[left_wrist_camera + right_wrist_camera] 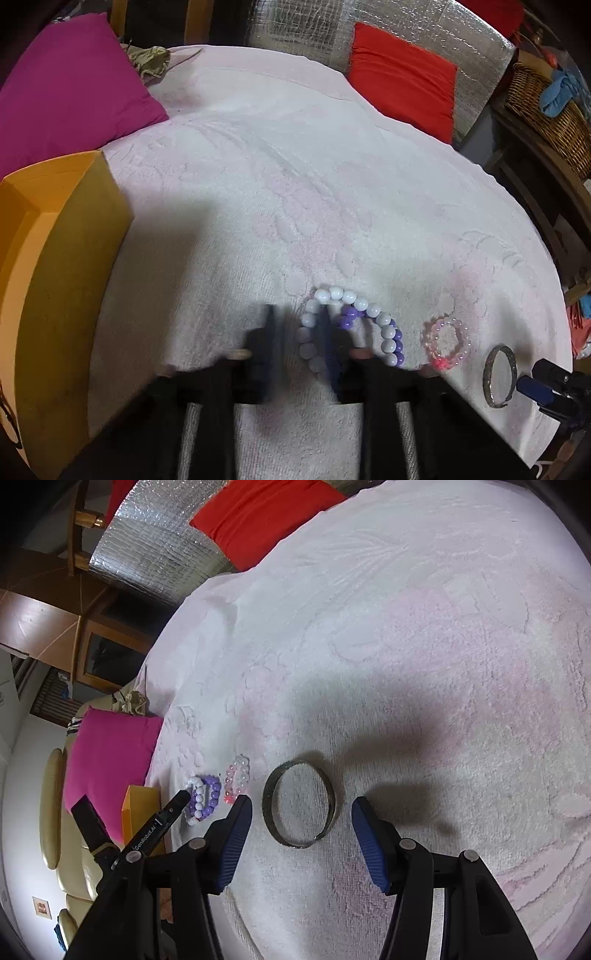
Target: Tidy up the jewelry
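On the pale pink towel lie a white and purple bead bracelet (386,326), a small pink bead bracelet (441,360) and a dark metal bangle (487,373). My left gripper (297,332) is open and blurred; its right finger lies over the left side of the white and purple bracelet, its left finger on bare towel. My right gripper (301,810) is open, one finger on each side of the bangle (271,794), not touching it. The bead bracelets also show in the right wrist view, white and purple (203,799) and pink (236,777).
An orange open box (55,240) stands at the left of the towel (295,184). A magenta cushion (70,92) and a red cushion (402,77) lie at the far side. A wicker basket (546,114) is off the right edge. The right gripper's tip (539,387) shows beside the bangle.
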Demonstrator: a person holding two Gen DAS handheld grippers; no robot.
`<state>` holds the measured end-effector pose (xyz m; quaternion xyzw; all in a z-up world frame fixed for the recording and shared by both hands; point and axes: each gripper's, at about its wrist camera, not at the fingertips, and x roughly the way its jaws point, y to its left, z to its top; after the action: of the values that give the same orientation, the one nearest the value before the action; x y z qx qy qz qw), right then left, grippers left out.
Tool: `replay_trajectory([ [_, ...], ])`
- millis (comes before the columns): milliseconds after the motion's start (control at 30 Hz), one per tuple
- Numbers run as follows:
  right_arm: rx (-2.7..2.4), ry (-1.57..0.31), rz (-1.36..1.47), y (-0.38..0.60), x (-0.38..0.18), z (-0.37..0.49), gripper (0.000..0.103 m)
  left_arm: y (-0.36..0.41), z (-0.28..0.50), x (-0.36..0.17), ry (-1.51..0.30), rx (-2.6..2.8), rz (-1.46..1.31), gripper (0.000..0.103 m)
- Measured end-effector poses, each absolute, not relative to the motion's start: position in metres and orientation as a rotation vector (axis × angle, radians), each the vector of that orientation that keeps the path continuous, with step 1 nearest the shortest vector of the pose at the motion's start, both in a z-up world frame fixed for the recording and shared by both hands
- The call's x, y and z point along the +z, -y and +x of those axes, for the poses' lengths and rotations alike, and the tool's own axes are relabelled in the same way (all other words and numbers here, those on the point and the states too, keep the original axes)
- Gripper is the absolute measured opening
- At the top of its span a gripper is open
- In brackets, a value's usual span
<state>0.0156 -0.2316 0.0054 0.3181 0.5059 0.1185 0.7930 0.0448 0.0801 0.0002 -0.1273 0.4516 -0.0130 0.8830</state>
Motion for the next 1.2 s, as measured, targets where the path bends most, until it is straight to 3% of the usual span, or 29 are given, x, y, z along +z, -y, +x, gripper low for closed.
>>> replay_trajectory([
  [133, 0.237, -1.082, 0.640, 0.226, 0.006, 0.018, 0.054, -0.080, 0.042, 0.005, -0.926, -0.040, -0.267, 0.009],
  [300, 0.231, -1.085, 0.565, 0.216, 0.010, 0.024, 0.054, -0.087, 0.029, 0.022, -0.859, -0.101, -0.328, 0.009],
  [433, 0.228, -1.080, 0.468, 0.202, 0.011, 0.024, 0.066, -0.094, 0.020, 0.035, -0.804, -0.140, -0.374, 0.008],
  [667, 0.190, -1.045, 0.182, 0.163, 0.010, 0.018, 0.073, -0.100, 0.011, 0.046, -0.757, -0.151, -0.404, 0.009],
  [800, 0.153, -1.014, 0.032, 0.148, 0.006, 0.013, 0.073, -0.102, 0.006, 0.050, -0.743, -0.145, -0.392, 0.009],
  [867, 0.123, -0.994, -0.029, 0.143, 0.004, 0.011, 0.065, -0.101, 0.005, 0.051, -0.740, -0.139, -0.379, 0.009],
  [933, 0.114, -0.979, -0.069, 0.140, 0.004, 0.010, 0.064, -0.099, 0.004, 0.051, -0.742, -0.135, -0.365, 0.008],
  [1200, 0.097, -0.961, 0.037, 0.156, 0.012, 0.011, 0.064, -0.089, 0.001, 0.054, -0.736, -0.089, -0.280, 0.009],
])
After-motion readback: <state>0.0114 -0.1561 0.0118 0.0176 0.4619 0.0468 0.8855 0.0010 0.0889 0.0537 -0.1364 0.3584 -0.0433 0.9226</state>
